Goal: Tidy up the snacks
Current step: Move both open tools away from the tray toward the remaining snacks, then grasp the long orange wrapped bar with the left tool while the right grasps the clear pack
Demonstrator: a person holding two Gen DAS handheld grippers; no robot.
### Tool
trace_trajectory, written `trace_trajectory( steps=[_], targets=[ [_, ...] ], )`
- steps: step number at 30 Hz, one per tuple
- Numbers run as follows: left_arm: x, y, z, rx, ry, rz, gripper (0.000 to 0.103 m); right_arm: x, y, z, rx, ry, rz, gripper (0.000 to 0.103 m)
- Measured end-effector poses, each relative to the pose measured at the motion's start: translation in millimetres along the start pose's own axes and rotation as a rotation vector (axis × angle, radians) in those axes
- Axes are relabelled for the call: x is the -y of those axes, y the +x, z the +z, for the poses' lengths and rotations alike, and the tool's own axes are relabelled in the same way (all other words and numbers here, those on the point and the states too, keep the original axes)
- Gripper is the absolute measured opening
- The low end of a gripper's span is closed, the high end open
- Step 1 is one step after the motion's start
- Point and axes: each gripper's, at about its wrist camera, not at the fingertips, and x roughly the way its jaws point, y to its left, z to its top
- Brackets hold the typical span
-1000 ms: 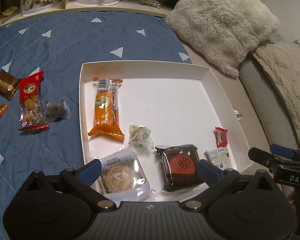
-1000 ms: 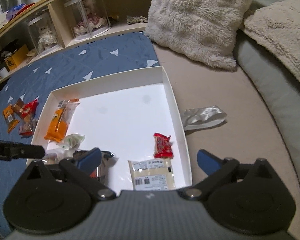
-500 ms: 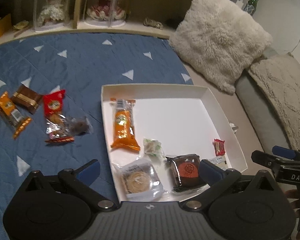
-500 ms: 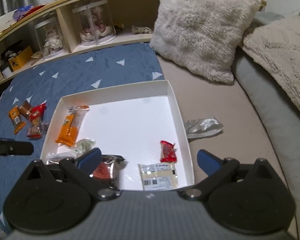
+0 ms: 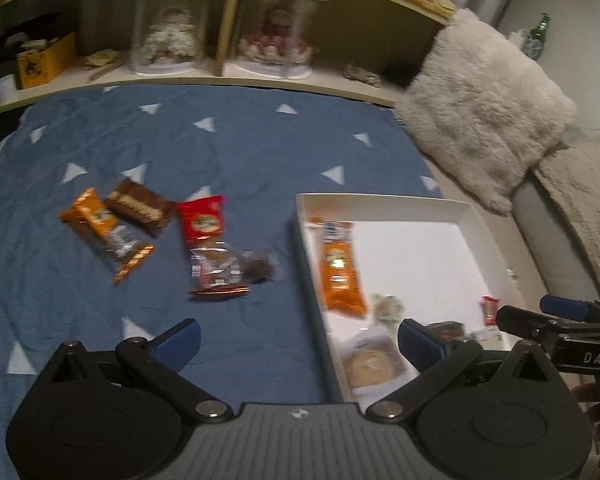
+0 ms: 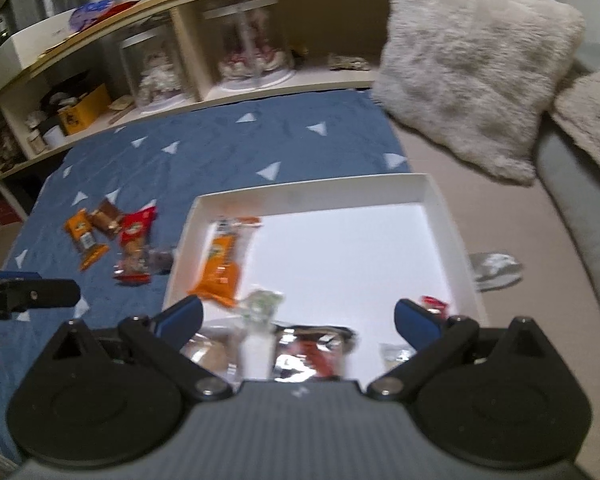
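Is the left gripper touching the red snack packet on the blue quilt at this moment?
Apart. In the left wrist view, the open left gripper hangs short of the red snack packet, with bare blue quilt plainly visible between its fingertips and the packet.

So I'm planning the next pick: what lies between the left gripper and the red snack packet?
In the left wrist view, only bare blue quilt separates the left gripper from the red snack packet.
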Motion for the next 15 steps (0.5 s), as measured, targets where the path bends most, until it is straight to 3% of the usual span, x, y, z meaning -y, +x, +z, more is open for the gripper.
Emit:
trace_trajectory(
  steps=[15],
  targets=[
    [-95.5, 2.4, -4.2, 0.016, -0.063, 0.135, 0.103, -83.1, 48.7, 15.1, -0.029, -0.022, 0.109, 0.103]
  ],
)
